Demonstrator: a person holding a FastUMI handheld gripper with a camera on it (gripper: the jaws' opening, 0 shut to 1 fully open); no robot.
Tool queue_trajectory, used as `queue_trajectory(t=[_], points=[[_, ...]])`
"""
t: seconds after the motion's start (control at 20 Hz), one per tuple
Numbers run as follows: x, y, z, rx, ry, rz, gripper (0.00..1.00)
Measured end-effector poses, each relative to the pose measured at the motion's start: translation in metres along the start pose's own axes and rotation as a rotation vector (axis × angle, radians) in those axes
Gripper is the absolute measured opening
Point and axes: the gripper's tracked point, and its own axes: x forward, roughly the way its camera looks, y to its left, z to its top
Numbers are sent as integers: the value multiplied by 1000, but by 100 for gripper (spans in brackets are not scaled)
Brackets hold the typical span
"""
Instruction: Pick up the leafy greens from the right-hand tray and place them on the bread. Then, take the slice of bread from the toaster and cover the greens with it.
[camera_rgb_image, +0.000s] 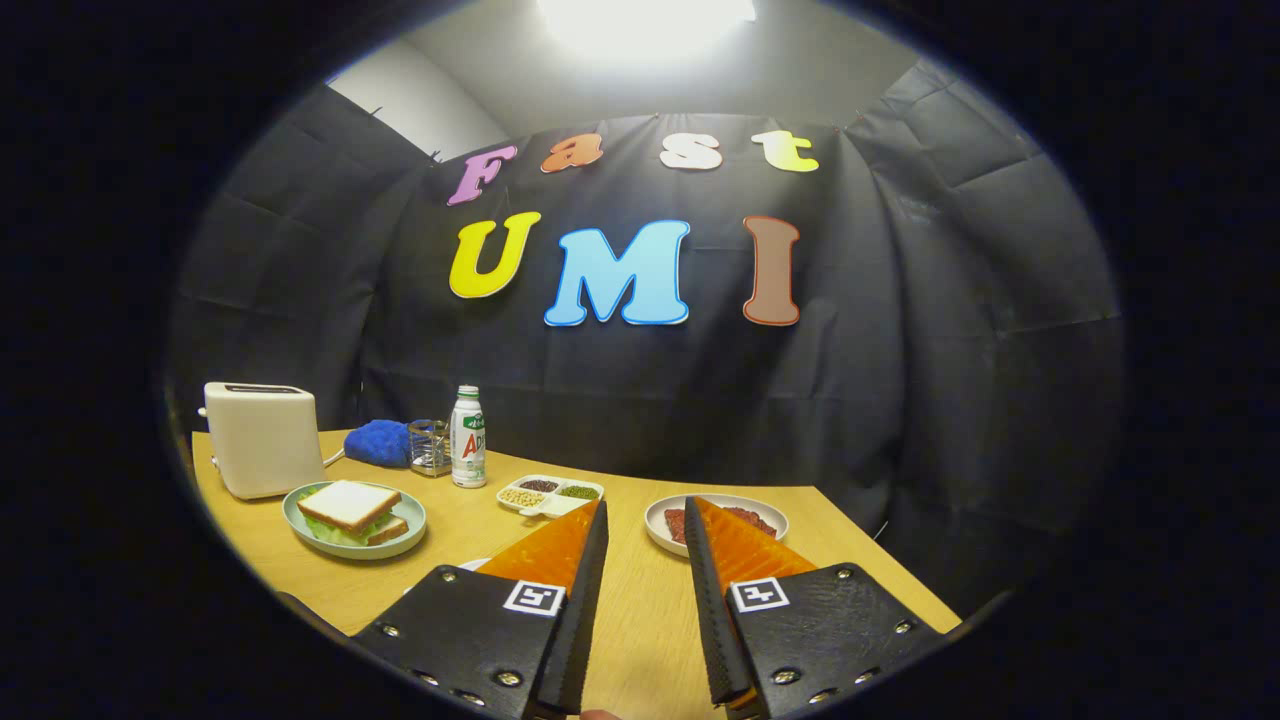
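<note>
Tool (645, 520) open over table (630, 620), bottle (467, 437) label unreadable

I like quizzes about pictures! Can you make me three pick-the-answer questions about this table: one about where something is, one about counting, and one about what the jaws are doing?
1. Where is the sandwich?
A. on the green plate beside the toaster
B. inside the toaster
C. between the jaws

2. How many sections does the white divided dish have?
A. one
B. three
C. six

3. What is the gripper doing?
A. squeezing the bottle
B. holding bread
C. open, holding nothing

Answers:
1. A: it lies on the green plate next to the toaster.
2. B: three sections show, each with different grains or beans.
3. C: the jaws stand apart over the bare wooden table.
</note>
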Motion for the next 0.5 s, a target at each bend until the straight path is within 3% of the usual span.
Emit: queue_trajectory(t=[0.15,0.35,0.5], points=[[-6,-51,5,-72,-42,8,45],[-16,-138,-1,14,-40,-37,45],[-21,-198,-16,1,-37,-117,44]])
